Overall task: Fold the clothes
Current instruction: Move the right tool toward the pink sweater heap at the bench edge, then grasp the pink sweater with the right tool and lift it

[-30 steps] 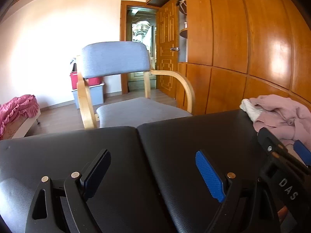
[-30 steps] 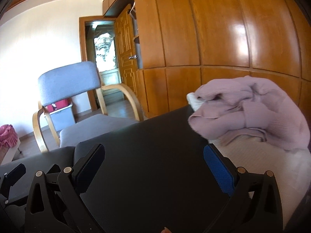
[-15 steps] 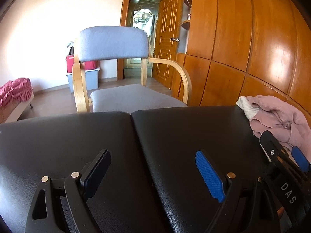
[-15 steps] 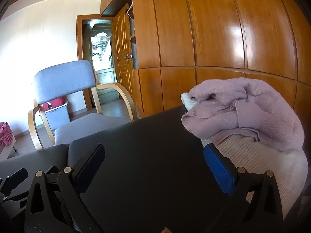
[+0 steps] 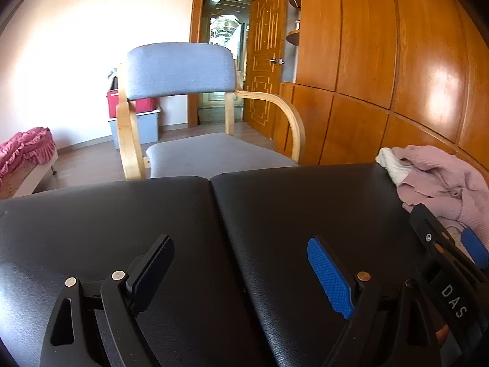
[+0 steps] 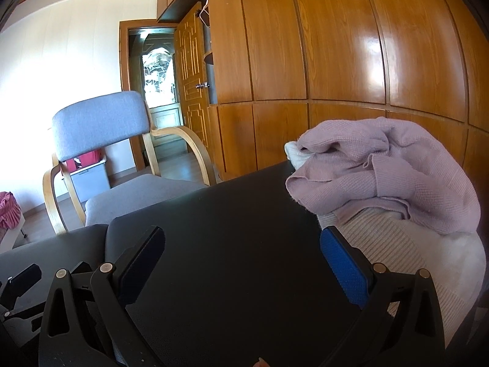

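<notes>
The lilac knit sweater (image 6: pixel 382 177) lies crumpled in a heap at the far right end of the black padded table (image 6: pixel 238 229), on top of a cream ribbed garment (image 6: pixel 406 253) and a bit of white cloth (image 6: pixel 295 154) that peeks out at the heap's far side; nothing is spread or folded yet. The right gripper (image 6: pixel 241 263) hovers over bare vinyl just beside the sweater, its fingers wide apart and empty, the blue pad (image 6: pixel 343 263) nearest the cream garment. The left gripper (image 5: pixel 241 270) sits further from the sweater, over the table's middle seam (image 5: pixel 214 195), also spread open with nothing between its fingers. The likely trouble is in the pick: the sweater rests on other cloth, so a deep pinch could catch the cream layer too and drag the whole heap, while a shallow nip on a loose fold may slip off the soft knit. The heap also sits close to the table's edges, so a sideways tug could tip clothes over the side. The vinyl looks smooth, so cloth should slide on it easily, which helps spreading but lets folds drift. Beyond the sweater stands a wall of glossy wooden wardrobe panels (image 6: pixel 336 61); away from it, across the table's far edge, a grey armchair with bent-wood arms (image 5: pixel 189 116), an open panelled door (image 5: pixel 266 58), storage bins (image 5: pixel 143 119) and pink bedding (image 5: pixel 27 150)
</notes>
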`<state>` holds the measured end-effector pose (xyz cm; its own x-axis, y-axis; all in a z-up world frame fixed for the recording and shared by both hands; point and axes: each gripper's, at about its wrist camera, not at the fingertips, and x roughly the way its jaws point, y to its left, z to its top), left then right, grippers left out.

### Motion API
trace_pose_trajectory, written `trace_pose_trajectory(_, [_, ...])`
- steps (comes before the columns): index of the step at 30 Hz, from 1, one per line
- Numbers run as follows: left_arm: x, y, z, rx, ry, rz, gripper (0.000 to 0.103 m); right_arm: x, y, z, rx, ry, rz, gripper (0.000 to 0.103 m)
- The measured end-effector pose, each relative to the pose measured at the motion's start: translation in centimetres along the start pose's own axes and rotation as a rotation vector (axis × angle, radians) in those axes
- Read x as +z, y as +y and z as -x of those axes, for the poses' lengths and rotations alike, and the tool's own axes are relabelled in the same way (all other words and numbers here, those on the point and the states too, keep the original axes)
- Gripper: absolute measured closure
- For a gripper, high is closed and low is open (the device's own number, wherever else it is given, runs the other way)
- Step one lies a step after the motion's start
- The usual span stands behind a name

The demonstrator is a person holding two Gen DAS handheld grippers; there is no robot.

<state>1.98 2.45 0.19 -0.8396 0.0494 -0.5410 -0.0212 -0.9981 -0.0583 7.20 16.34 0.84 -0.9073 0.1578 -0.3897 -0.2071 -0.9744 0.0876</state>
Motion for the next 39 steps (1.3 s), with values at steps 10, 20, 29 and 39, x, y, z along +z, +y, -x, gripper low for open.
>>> trace_pose_trajectory(10, [-0.1, 0.0, 0.0, 0.017, -0.004, -0.013, 0.012, -0.1, 0.1, -0.1, -0.004, 0.015, 0.000, 0.000])
trace_pose_trajectory(20, [-0.1, -0.2, -0.1, 0.015, -0.004, -0.033, 0.012, 0.0, 0.2, -0.8, -0.009, 0.045, 0.004, 0.000])
trace_pose_trajectory(29, [-0.2, 0.0, -0.6, 0.010, 0.026, -0.018, 0.012, -0.1, 0.3, -1.3, -0.029, 0.079, 0.009, 0.000])
trace_pose_trajectory(39, [-0.1, 0.2, -1.0, -0.004, 0.056, 0.005, 0.012, 0.7, -1.4, -2.0, -0.008, 0.106, 0.119, 0.000])
